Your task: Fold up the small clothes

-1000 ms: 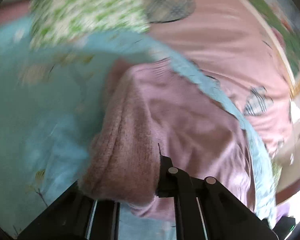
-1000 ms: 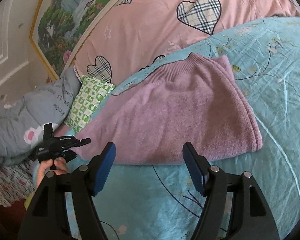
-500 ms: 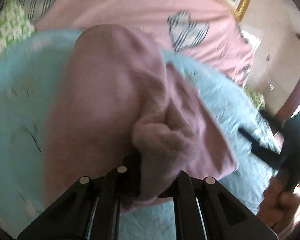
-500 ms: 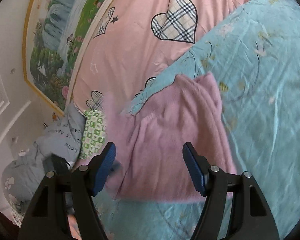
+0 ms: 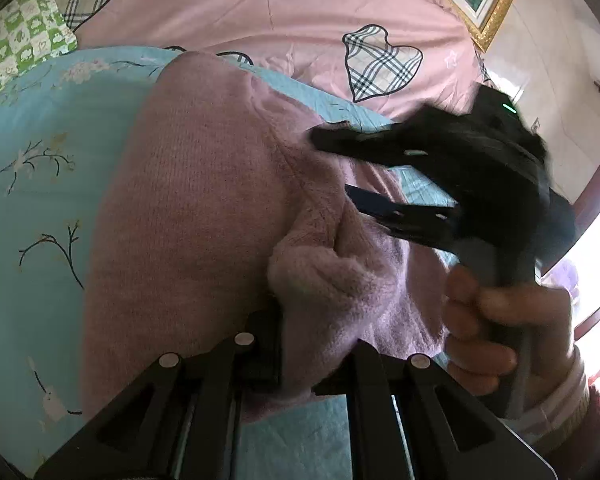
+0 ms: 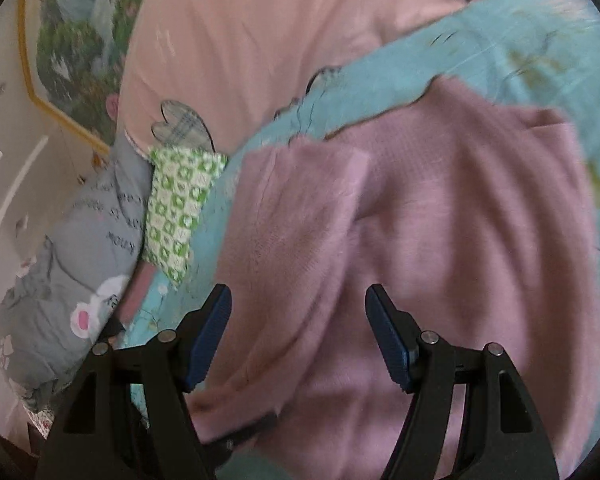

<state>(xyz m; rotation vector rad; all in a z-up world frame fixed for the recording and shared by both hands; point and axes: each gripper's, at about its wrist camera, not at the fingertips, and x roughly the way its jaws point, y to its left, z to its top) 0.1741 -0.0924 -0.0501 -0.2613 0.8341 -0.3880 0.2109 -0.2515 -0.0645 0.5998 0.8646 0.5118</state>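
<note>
- Two hand-held grippers work over one mauve knitted sweater (image 5: 188, 208) that lies on a turquoise bedsheet with a branch print (image 5: 40, 184).
- Left gripper (image 5: 315, 364): its jaws are clenched on a bunched fold of the sweater, the fuzzy knit bulging up between the black fingers.
- Right gripper (image 6: 298, 340): its blue-padded jaws are closing, with the sweater lying under and between them; the pads stand apart from each other and are not pressing on the knit.
- In the left wrist view, the person's hand (image 5: 495, 320) grips the right gripper's handle at the right edge, and that gripper's fingers reach over the sweater's upper right part.
- Behind the sheet lies a pink quilt with plaid hearts (image 5: 300, 12).
- At the left in the right wrist view sit a green checked pillow (image 6: 176, 208) and a grey printed pillow (image 6: 72, 264).
- A gold-framed landscape painting (image 6: 80, 40) hangs on the wall.
</note>
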